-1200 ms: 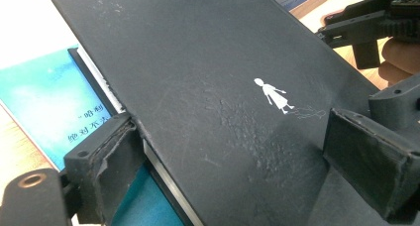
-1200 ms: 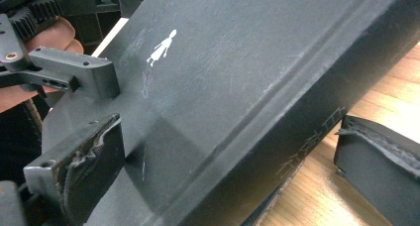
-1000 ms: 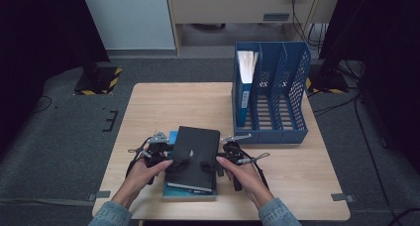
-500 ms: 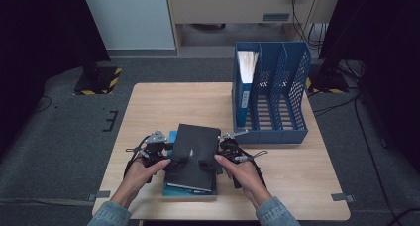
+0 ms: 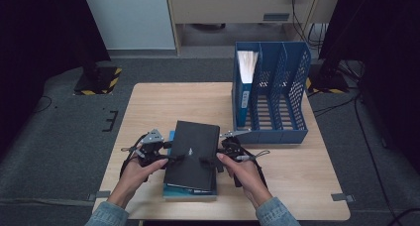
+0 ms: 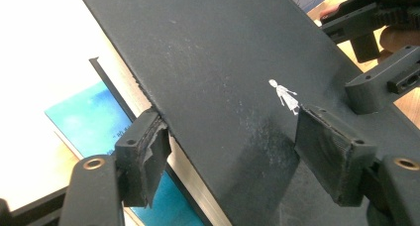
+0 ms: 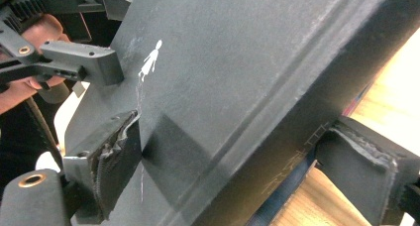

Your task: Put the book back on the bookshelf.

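On the near half of the desk [image 5: 148, 102], in the high view, a black book [image 5: 193, 154] lies on top of a teal book [image 5: 171, 137], whose edges peek out at the far left corner and along the near end. The left tool [image 5: 174, 158] comes at the black book from its left long edge and the right tool [image 5: 207, 161] from its right long edge, each carried in a hand with a denim cuff at the wrist.

In the left gripper view the left tool [image 6: 233, 141] straddles the book's edge: one pad sits on the black cover [image 6: 218, 62] close to a small white figure printed there, the other is against the pale page edge below. Its jaws have just been closing with the book between them, and both pads appear to touch it. The teal book [image 6: 86, 119] shows underneath.

In the right gripper view the right tool [image 7: 242, 161] also has the black book [image 7: 257, 62] between its jaws, which have just been closing; one pad lies on the cover, while the other stands just clear of the spine side, so the grip is not firm.

A blue file rack [image 5: 277, 87] stands at the far right of the desk, with a blue folder [image 5: 243, 94] of white papers in its leftmost slot
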`<state>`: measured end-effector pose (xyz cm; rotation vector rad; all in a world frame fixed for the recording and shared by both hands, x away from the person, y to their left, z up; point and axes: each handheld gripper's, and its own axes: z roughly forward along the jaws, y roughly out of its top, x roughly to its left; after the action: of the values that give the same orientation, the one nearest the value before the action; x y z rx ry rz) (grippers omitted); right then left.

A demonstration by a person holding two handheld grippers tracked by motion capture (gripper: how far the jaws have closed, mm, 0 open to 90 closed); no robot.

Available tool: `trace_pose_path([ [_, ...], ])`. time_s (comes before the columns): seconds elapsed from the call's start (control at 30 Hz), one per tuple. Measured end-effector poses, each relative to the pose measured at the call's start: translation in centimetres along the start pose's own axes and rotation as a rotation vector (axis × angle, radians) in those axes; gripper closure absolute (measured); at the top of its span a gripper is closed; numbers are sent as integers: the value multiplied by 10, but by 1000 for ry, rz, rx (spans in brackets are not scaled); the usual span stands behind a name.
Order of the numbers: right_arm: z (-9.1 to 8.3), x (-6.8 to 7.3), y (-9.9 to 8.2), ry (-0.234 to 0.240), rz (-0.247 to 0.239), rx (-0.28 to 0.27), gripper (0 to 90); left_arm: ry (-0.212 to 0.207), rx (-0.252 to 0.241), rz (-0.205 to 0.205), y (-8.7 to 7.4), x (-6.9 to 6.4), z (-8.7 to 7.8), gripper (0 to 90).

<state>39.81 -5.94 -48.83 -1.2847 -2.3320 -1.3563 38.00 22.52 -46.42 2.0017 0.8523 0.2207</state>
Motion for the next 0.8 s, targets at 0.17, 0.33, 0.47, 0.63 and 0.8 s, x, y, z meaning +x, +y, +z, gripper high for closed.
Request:
trace_pose_path([
  [0.17,-7,8,5,-22,-31,-11,156,1,-25,0,3,0,-7,374],
  [0.33,-13,14,12,-45,-65,-10,187,6,-39,5,7,1,-13,402],
  [0.47,-15,19,19,-61,-91,-5,199,12,-39,-6,9,3,-15,422],
  [0.63,-16,22,27,-74,-110,-1,215,27,-30,11,15,3,-19,434],
  [0.8,-19,26,32,-76,-126,-1,236,33,-30,9,17,3,-24,441],
])
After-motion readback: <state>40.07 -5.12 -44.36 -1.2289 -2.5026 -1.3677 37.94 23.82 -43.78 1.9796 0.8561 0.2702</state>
